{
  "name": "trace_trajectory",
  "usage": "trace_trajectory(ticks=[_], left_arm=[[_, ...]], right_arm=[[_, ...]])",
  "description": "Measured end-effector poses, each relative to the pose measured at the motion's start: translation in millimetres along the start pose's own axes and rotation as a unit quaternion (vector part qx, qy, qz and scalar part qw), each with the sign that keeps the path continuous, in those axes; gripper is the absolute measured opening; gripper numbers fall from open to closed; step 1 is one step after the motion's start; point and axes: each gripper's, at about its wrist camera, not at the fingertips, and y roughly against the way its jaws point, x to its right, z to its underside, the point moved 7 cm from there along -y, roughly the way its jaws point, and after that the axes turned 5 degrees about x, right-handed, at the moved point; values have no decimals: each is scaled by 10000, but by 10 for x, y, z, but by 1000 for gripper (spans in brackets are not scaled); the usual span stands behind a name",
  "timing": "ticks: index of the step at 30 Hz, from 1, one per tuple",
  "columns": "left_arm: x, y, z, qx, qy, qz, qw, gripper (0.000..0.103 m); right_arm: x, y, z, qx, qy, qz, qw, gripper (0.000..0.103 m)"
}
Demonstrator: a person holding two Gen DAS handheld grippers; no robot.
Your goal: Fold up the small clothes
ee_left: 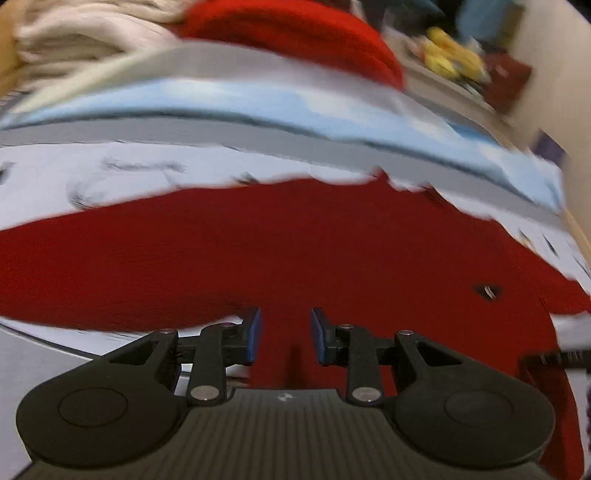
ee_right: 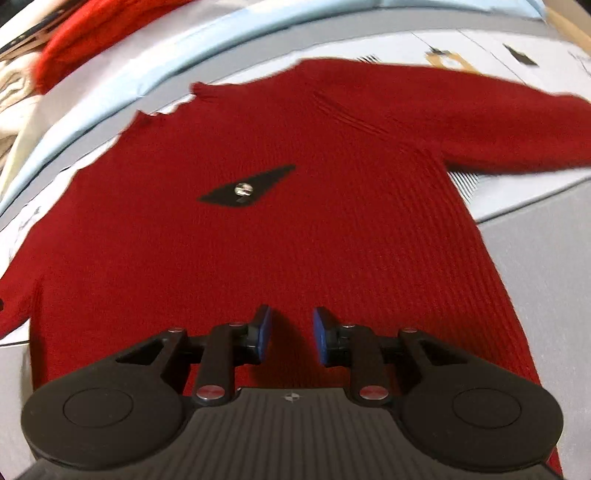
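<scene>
Right wrist view: red sweater (ee_right: pixel 295 221) spread flat on bed (ee_right: pixel 535 258).
Both grippers, left (ee_left: pixel 285 334) and right (ee_right: pixel 291 334), hover with jaws slightly apart, seemingly empty.

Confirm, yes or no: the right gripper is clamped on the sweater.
No. The right gripper has its blue pads apart above the flat red sweater, gripping nothing.

One flat red sweater (ee_right: pixel 258 240) at frame centre; one folded red garment (ee_left: pixel 295 40) and one cream pile (ee_left: pixel 85 33), upper left.
</scene>
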Motion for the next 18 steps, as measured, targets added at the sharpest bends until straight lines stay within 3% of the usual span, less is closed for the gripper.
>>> trace_trajectory(ticks=[1, 3, 6, 9, 11, 15, 18], left_arm=[[-5, -102, 99, -292, -4, -71, 9995, 32], [-186, -320, 369, -1069, -18, -781, 9912, 34], [-174, -253, 270, -905, 178, -752, 9929, 34], [41, -135, 138, -507, -108, -501, 9974, 34], [158, -203, 185, -576, -187, -433, 9972, 34], [163, -451, 448, -1193, -536, -735, 9887, 34], [165, -443, 430, -1177, -524, -785, 9885, 35]], right_arm=[[16, 7, -5, 1, -16, -38, 10000, 26], [33, 38, -22, 48, 45, -22, 10000, 27], [96, 65, -62, 97, -7, -33, 9999, 28], [198, 113, -148, 195, -148, -39, 9997, 28], [275, 155, -208, 292, -209, -4, 9994, 28], [415, 206, -277, 391, -317, 93, 9987, 28], [491, 213, -262, 357, -326, 166, 9987, 28]])
